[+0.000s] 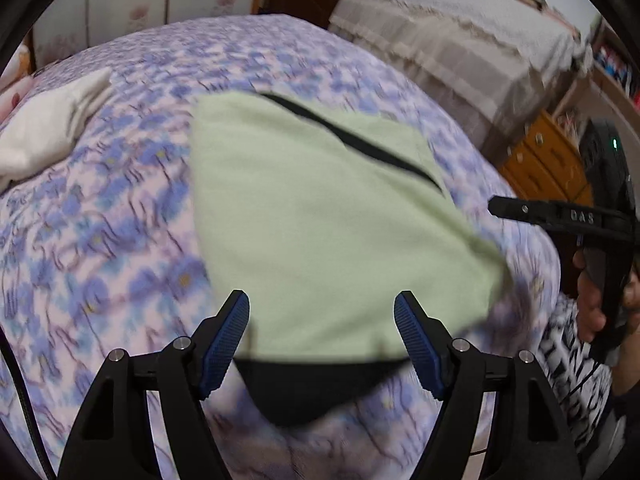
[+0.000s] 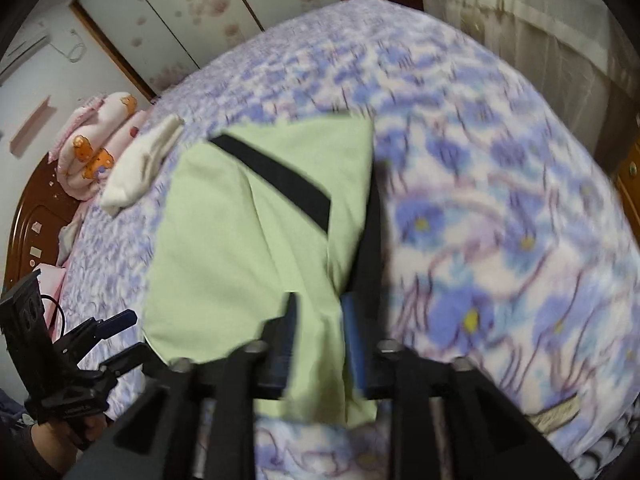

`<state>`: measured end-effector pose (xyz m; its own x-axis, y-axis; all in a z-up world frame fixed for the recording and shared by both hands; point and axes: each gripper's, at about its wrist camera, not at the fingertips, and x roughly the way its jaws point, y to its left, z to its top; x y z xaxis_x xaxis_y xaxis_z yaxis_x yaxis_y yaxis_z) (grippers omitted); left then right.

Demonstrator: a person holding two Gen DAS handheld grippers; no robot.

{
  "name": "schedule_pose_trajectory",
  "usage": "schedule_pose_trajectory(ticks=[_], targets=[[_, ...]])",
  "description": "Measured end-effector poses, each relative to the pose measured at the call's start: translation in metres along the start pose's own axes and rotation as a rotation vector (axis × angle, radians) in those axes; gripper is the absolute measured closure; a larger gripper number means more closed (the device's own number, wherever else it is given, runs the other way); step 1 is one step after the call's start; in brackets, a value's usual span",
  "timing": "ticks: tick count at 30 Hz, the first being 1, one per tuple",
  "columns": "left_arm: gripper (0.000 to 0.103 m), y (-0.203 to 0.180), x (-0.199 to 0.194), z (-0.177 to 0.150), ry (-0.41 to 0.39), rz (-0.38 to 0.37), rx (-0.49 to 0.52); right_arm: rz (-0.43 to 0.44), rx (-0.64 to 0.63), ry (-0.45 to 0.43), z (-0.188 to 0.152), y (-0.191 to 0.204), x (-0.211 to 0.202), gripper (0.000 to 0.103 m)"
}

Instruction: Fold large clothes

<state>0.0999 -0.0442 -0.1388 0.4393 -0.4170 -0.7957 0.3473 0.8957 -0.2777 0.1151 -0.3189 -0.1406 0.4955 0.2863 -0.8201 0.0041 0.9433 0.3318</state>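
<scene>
A pale green garment with black trim [image 1: 320, 220] lies folded on the bed's purple flowered sheet [image 1: 100, 220]. My left gripper [image 1: 322, 320] hovers open over its near edge; the blue pads stand wide apart, clear of the cloth, and a black hem [image 1: 308, 388] lies below them. In the right wrist view the garment [image 2: 240, 240] runs up between the fingers of my right gripper [image 2: 320, 320], which is shut on a bunched fold of it. The left gripper [image 2: 120, 340] shows at the lower left, open. The right gripper [image 1: 496, 205] reaches in from the right, held by a hand.
A folded white cloth [image 2: 140, 168] lies on the sheet beyond the garment, with a pink bear-print blanket [image 2: 96, 140] by the wooden headboard [image 2: 32, 216]. A beige-covered bed [image 1: 460, 40] and orange drawers [image 1: 548, 164] stand beyond the bed's right side.
</scene>
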Motion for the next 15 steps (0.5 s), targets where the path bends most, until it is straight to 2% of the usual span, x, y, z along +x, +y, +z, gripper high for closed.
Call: schedule_pose_trajectory(ticks=[1,4,10,15], targets=[[0.029,0.007,0.001,0.009,-0.007,0.007,-0.015,-0.005,0.002,-0.015,0.010,-0.001,0.001,0.057],[0.029,0.029,0.018,0.033,0.013,-0.011,-0.073,-0.014,0.024,-0.013,0.033,-0.010,0.017,0.053],[0.029,0.074,0.068,0.071,0.078,-0.020,-0.171,0.017,0.161,0.058,0.076,-0.042,0.078,0.053],[0.029,0.102,0.100,0.090,0.096,-0.064,-0.274,0.051,0.170,0.078,0.090,-0.044,0.110,0.054]])
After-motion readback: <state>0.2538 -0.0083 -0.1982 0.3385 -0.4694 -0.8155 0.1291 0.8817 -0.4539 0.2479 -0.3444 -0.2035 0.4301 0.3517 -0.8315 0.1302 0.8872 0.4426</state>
